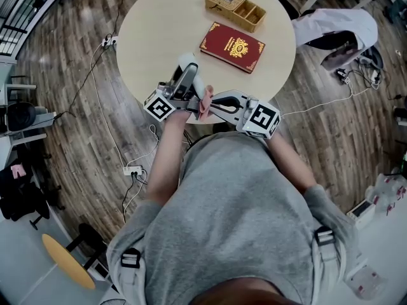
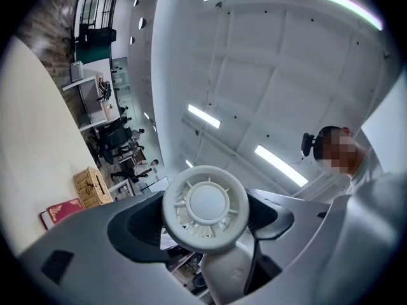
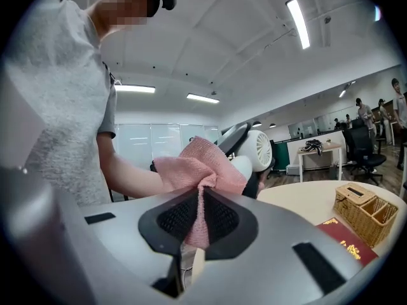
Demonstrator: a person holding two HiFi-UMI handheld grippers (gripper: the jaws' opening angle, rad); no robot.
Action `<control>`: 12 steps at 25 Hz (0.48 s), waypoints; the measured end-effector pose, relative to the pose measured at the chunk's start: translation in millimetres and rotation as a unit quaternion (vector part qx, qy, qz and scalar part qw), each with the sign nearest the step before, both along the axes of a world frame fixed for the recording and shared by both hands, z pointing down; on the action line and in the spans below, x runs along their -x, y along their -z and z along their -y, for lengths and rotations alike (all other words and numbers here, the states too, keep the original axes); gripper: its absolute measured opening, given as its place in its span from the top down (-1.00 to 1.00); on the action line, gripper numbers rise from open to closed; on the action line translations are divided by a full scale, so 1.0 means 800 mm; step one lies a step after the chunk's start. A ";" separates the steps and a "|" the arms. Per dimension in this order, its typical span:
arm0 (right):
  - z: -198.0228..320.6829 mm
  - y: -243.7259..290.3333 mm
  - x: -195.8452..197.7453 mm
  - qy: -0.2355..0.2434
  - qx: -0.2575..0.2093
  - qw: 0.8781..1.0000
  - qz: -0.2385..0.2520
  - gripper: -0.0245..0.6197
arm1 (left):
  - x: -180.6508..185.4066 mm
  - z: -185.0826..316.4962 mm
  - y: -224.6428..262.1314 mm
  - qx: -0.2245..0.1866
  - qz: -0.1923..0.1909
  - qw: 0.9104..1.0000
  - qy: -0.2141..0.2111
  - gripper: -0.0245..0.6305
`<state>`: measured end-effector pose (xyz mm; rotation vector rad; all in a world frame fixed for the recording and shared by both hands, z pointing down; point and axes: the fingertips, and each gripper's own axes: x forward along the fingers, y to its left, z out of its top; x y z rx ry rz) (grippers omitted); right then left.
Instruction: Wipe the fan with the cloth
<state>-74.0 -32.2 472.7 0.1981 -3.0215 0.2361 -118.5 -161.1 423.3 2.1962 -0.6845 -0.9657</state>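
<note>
My left gripper (image 1: 183,93) is shut on a small white hand-held fan (image 1: 187,70) and holds it up over the near edge of the round table (image 1: 152,37). In the left gripper view the fan's round head (image 2: 205,208) faces the camera, with its stem (image 2: 224,273) between the jaws of the left gripper (image 2: 213,250). My right gripper (image 1: 211,104) is shut on a pink cloth (image 1: 205,101), right beside the fan. In the right gripper view the cloth (image 3: 201,165) bunches out of the right gripper (image 3: 198,216), and the fan (image 3: 258,150) sits just behind it.
A red book (image 1: 232,46) lies on the table's middle. A wicker box (image 1: 234,6) stands at its far side. Cables and a power strip (image 1: 132,169) run over the wooden floor to the left. A white chair (image 1: 337,27) stands at the right.
</note>
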 end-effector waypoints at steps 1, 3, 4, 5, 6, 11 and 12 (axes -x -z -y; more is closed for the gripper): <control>0.000 0.002 0.000 0.001 -0.003 1.000 0.001 0.83 | 0.000 0.001 -0.005 0.006 0.013 1.000 0.006 -0.27; -0.001 0.007 -0.001 0.000 -0.007 1.000 0.005 0.83 | -0.001 0.002 -0.011 0.013 0.035 0.999 0.014 -0.27; 0.000 0.010 -0.001 -0.002 -0.007 1.000 0.010 0.83 | -0.003 0.002 -0.013 0.014 0.046 0.999 0.015 -0.27; 0.002 0.015 -0.002 -0.006 -0.006 1.000 0.017 0.83 | -0.005 0.002 -0.015 0.015 0.059 0.998 0.015 -0.27; 0.005 0.020 -0.003 -0.010 -0.006 1.000 0.025 0.83 | -0.009 0.000 -0.018 0.015 0.072 0.997 0.012 -0.27; 0.034 0.026 -0.013 -0.048 -0.004 0.998 0.040 0.84 | -0.022 -0.007 -0.024 0.019 0.080 0.997 0.003 -0.27; 0.041 0.026 -0.016 -0.057 -0.004 0.997 0.041 0.83 | -0.022 -0.008 -0.024 0.019 0.079 0.997 0.004 -0.27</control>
